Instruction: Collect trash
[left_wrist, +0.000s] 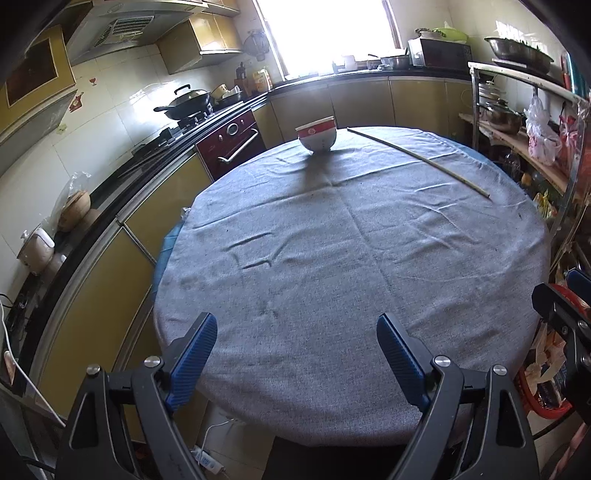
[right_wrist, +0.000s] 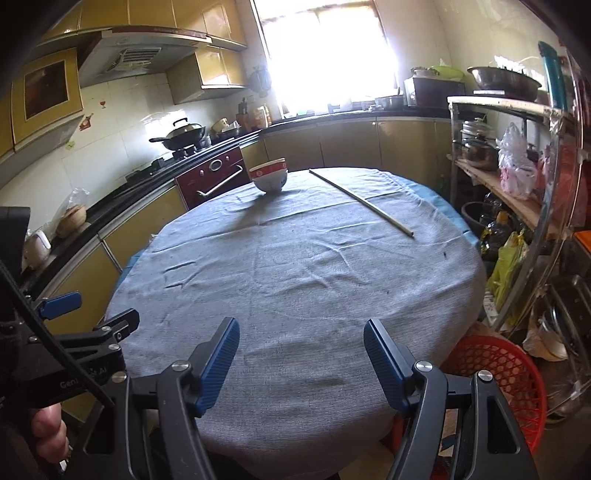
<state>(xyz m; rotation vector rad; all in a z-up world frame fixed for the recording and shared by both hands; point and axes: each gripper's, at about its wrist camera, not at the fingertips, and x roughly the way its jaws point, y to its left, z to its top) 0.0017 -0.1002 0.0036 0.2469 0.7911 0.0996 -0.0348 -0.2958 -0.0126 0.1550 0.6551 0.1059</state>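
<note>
A round table under a grey cloth (left_wrist: 351, 258) (right_wrist: 295, 280) fills both views. At its far edge stands a red-and-white bowl (left_wrist: 317, 134) (right_wrist: 270, 176). A long thin stick (left_wrist: 417, 157) (right_wrist: 360, 201) lies on the cloth to the bowl's right. My left gripper (left_wrist: 297, 332) hovers open over the near edge with nothing between its blue pads. My right gripper (right_wrist: 301, 338) is likewise open and empty over the near edge. A red mesh basket (right_wrist: 502, 373) (left_wrist: 532, 398) sits on the floor at the table's near right. The left gripper shows at the left (right_wrist: 77, 314) of the right wrist view.
A counter with a stove, wok (left_wrist: 184, 103) and dark red oven (left_wrist: 231, 142) curves along the left. A metal shelf rack (right_wrist: 517, 177) with pots and plastic bags stands close to the table's right. A power strip (left_wrist: 208, 459) lies on the floor below.
</note>
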